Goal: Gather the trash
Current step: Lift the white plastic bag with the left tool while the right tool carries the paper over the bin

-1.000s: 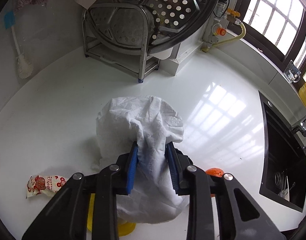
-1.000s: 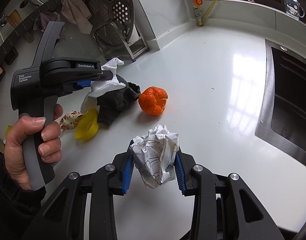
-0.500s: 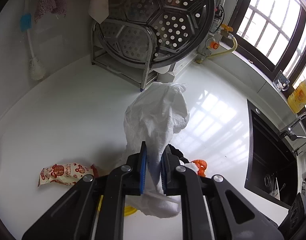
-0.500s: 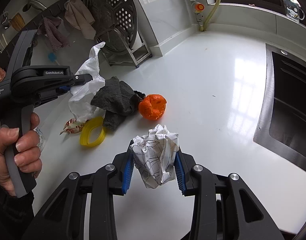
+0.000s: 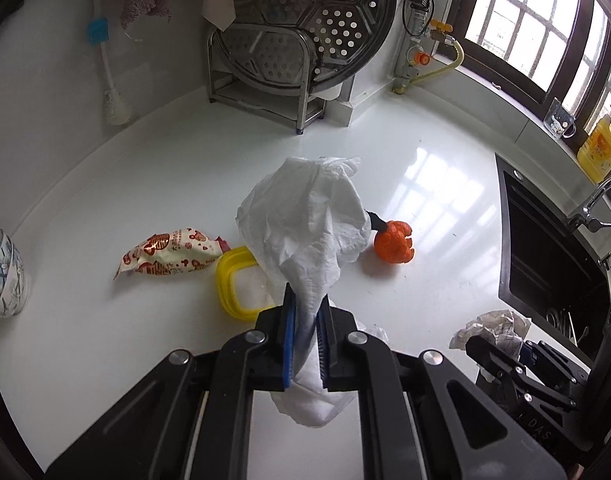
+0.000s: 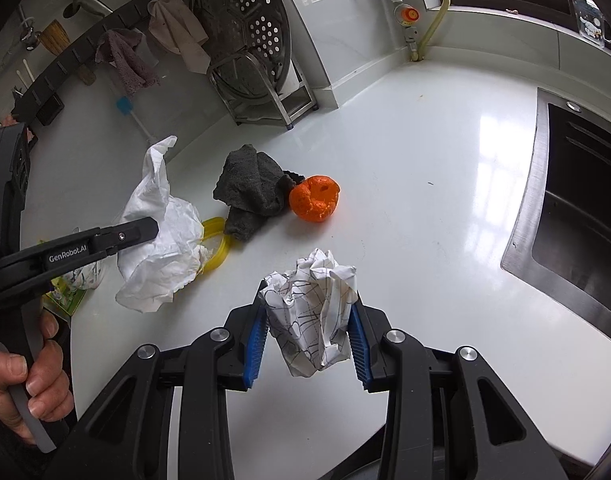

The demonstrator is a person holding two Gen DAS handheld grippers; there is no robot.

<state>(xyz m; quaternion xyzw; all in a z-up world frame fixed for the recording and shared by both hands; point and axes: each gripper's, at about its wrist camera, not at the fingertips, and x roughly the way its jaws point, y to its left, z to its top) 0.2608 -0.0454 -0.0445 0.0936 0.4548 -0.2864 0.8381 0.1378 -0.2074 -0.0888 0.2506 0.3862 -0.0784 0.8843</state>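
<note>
Glossy white countertop [image 6: 405,152] is carrying the clutter: a dark grey knitted cloth [image 6: 253,190] lying bunched and touching a dimpled orange peel [image 6: 314,198], a yellow plastic ring [image 5: 235,284] just beside a printed snack wrapper [image 5: 171,256]. A perforated steel steamer tray [image 5: 305,20] is leaning in a rack at the back edge, and a black sink [image 6: 577,200] is filling the right edge. The left gripper [image 5: 305,320] is pinching a thin, wrinkled white tissue [image 5: 309,228], lifted clear of the counter. The right gripper [image 6: 307,320] is clamping a crumpled ball of line-printed paper [image 6: 313,312] above the front edge.
</note>
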